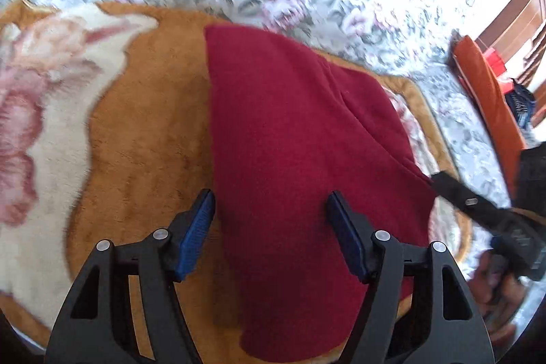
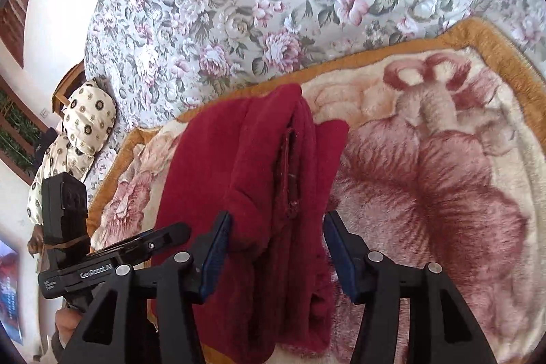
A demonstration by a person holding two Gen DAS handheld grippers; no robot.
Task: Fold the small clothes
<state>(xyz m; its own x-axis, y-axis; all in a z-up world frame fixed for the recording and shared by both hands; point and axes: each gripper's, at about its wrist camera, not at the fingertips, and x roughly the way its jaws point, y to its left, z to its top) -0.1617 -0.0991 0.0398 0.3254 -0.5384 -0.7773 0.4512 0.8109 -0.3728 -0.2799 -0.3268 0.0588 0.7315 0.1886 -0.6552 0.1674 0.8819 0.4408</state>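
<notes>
Red garment folded at least once; both grippers released.
The red garment (image 2: 259,179) lies doubled on the plush blanket (image 2: 443,179) on the bed (layers visible, count unclear). Left gripper (image 1: 271,220) and right gripper (image 2: 276,241) hang above it, jaws apart, empty. Further folds probably remain.

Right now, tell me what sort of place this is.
Probably a bedroom: the red garment lies on a plush rose-print blanket spread over a floral bedspread, with a patterned pillow at the bed's edge.
</notes>
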